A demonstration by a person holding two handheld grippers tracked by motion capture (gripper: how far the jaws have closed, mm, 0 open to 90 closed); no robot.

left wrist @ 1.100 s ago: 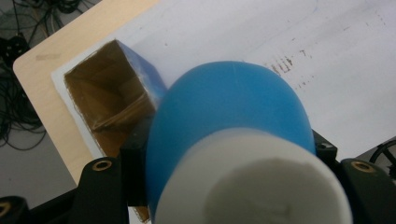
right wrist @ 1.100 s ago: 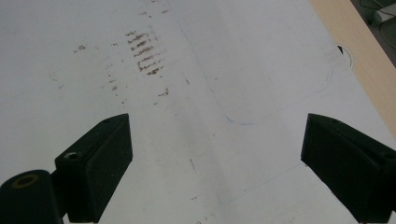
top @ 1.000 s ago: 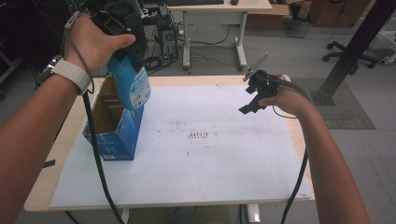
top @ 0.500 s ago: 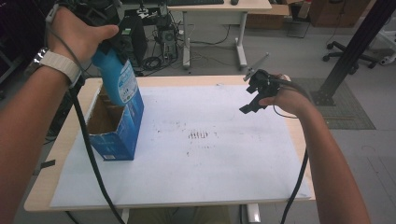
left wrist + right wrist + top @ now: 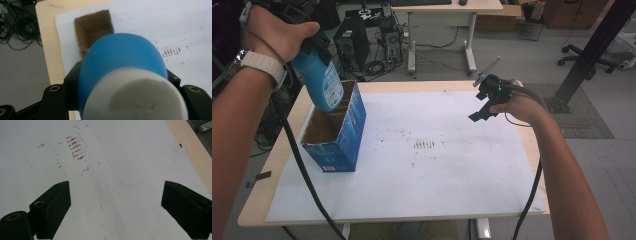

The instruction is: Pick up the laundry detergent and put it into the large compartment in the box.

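Left gripper clenched on bottle, above box. Right gripper released, idle. Keep bottle upright, centre over compartment, lower slowly.

Your arms are bare to the elbow; your left wrist wears a watch on a pale, ribbed strap; each hand-held gripper is black, the left hand-held gripper with brass-ringed screw holes in blocky jaws, the right hand-held gripper alike; a black cable trails from each.
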